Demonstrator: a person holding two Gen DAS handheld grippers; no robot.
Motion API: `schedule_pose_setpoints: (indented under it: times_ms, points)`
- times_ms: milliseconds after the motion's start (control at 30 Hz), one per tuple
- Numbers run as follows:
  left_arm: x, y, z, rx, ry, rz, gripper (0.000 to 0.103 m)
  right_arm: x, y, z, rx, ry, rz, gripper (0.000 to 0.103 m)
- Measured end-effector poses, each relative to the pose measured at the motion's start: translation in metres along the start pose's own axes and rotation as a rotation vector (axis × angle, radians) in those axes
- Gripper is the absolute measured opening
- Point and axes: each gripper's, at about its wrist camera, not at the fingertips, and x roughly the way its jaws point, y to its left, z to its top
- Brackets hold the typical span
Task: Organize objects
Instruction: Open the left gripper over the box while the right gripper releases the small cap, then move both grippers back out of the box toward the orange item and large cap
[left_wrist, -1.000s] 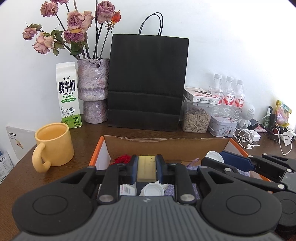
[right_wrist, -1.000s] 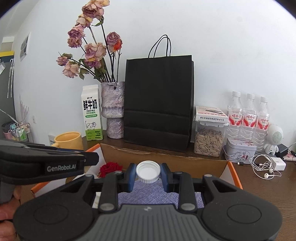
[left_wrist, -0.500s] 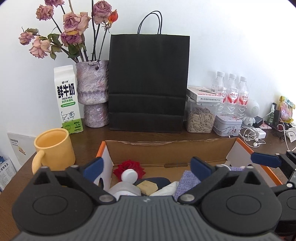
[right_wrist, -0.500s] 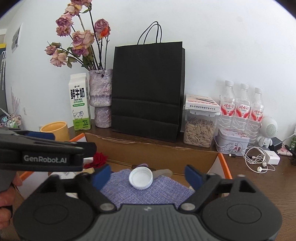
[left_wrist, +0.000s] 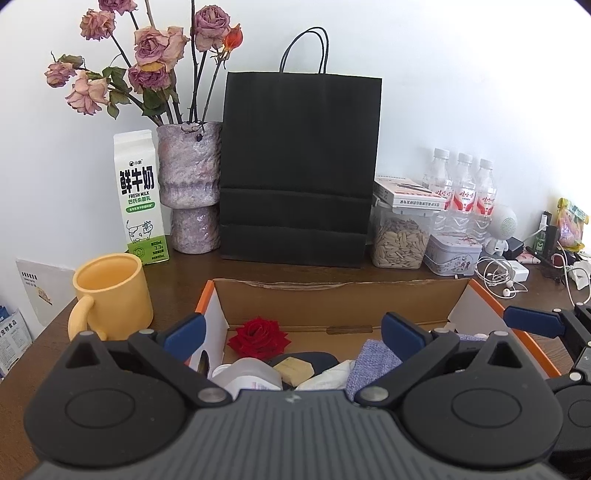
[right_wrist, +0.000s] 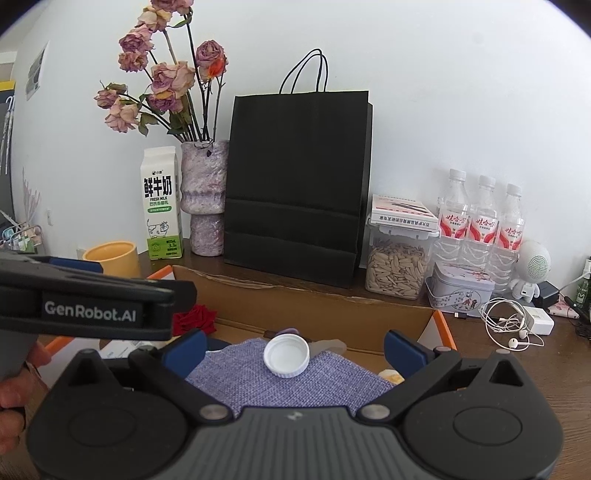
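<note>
- Brown cardboard forms the open box (left_wrist: 332, 302) on the wooden table (left_wrist: 177, 280); in the left wrist view the left gripper (left_wrist: 293, 334) hangs over its near end with the jaws spread wide and nothing between the blue pads (left_wrist: 184, 328).
- Below that gap, inside the box, lie a red rose (left_wrist: 258, 338), a pale yellow block (left_wrist: 293, 369), a clear plastic container (left_wrist: 247, 374), crumpled white tissue (left_wrist: 327, 374) and the edge of a blue woven cloth (left_wrist: 373, 360); the block sits near the middle of the gap, lower than the pads and apart from both.
- A dark shape under the block may be another item; the gripper body hides too much to say.
- Left of the box stands a yellow mug (left_wrist: 112, 295); a milk carton (left_wrist: 140, 195), a vase (left_wrist: 190, 184) of dried roses and a black paper bag (left_wrist: 299, 166) line the wall behind.
- In the right wrist view the right gripper (right_wrist: 293, 345) is also wide open and empty.
- A white bottle cap (right_wrist: 286, 355) rests open side up on the blue woven cloth (right_wrist: 258, 376) in the box (right_wrist: 332, 306), centred between the two pads and touching neither.
- The left gripper (right_wrist: 88, 295) crosses the left side of this view, with the red rose (right_wrist: 194, 321) just beyond it.
</note>
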Motion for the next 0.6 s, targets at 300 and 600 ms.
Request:
schedule_pose_setpoints:
  times_ms: [300, 600]
  points:
    - [-0.033, 0.014, -0.015, -0.027, -0.002, 0.020, 0.103, -0.029, 0.016, -0.009, -0.025, -0.012, -0.009, 0.103]
    - [-0.077, 0.038, -0.038, -0.037, 0.024, 0.072, 0.103, -0.073, 0.035, -0.030, -0.015, 0.002, -0.005, 0.103]
